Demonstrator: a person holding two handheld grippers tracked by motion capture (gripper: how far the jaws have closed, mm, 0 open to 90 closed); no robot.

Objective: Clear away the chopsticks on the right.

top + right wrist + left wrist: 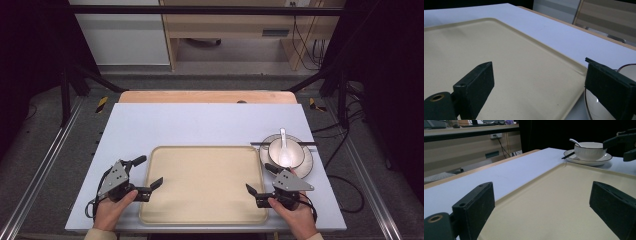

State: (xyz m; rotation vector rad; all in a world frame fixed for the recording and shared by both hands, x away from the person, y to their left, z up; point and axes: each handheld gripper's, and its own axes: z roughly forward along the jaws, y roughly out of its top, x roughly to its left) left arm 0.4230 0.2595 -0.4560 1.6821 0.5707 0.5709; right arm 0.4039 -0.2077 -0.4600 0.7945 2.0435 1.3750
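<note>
Two hands at near table edge: left gripper [149, 176] and right gripper [259, 179], jaws spread, empty, flanking bare tray [204, 150]. Likely start; next, reach bowl [286, 152] on plate [306, 167].

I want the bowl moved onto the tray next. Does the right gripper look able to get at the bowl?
Probably yes: the right gripper is open, holds nothing, and sits just beside the bowl on its plate, with nothing between.
</note>
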